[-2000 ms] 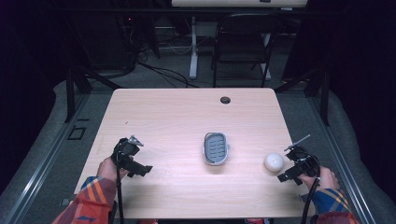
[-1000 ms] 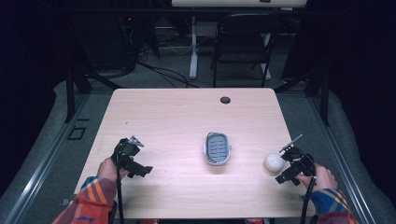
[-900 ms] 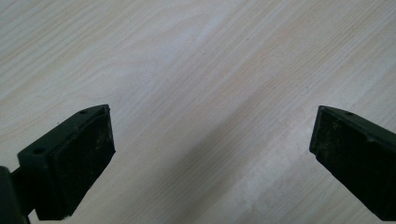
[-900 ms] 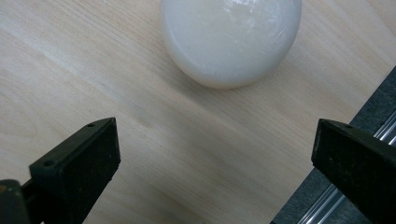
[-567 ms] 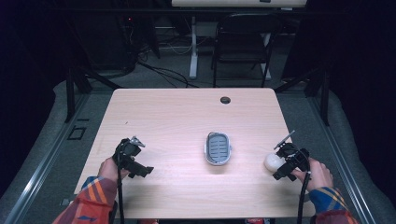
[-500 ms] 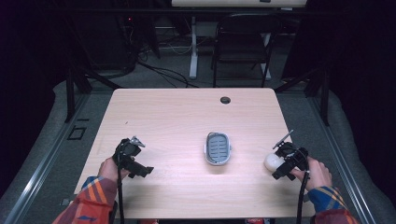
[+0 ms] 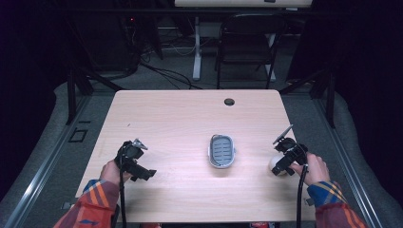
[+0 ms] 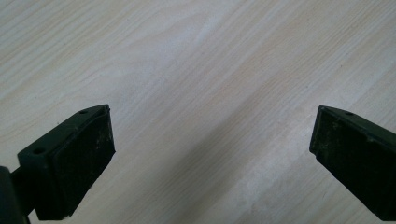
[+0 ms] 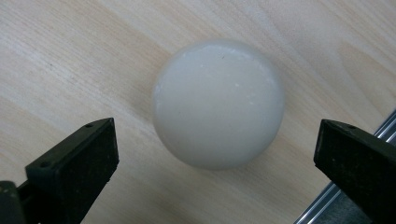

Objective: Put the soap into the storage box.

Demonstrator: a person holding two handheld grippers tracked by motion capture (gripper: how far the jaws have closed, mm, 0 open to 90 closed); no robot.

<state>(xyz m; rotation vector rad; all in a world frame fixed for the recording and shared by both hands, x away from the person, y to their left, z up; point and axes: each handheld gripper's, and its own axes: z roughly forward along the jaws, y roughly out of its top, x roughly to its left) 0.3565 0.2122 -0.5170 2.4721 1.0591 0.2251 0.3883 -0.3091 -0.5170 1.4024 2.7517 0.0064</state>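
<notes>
A round white bar of soap (image 9: 218,102) lies on the wooden table near its right edge; in the high view the soap (image 7: 275,164) is partly covered by my right gripper (image 7: 281,166). That right gripper (image 9: 212,163) hangs just above it, open, jaws wide on either side and not touching. A grey oval soap dish (image 7: 222,150) with a ribbed floor sits at the table's middle. My left gripper (image 7: 142,172) is at the front left, open over bare wood (image 8: 201,93), nothing between its jaws.
A small round cable hole (image 7: 229,101) is at the table's far edge. The table's metal right edge (image 9: 345,205) runs close to the soap. A folding chair (image 7: 244,45) stands beyond the table.
My right gripper has moved forward and left from the front right corner until it is over the soap. The left gripper has stayed put.
</notes>
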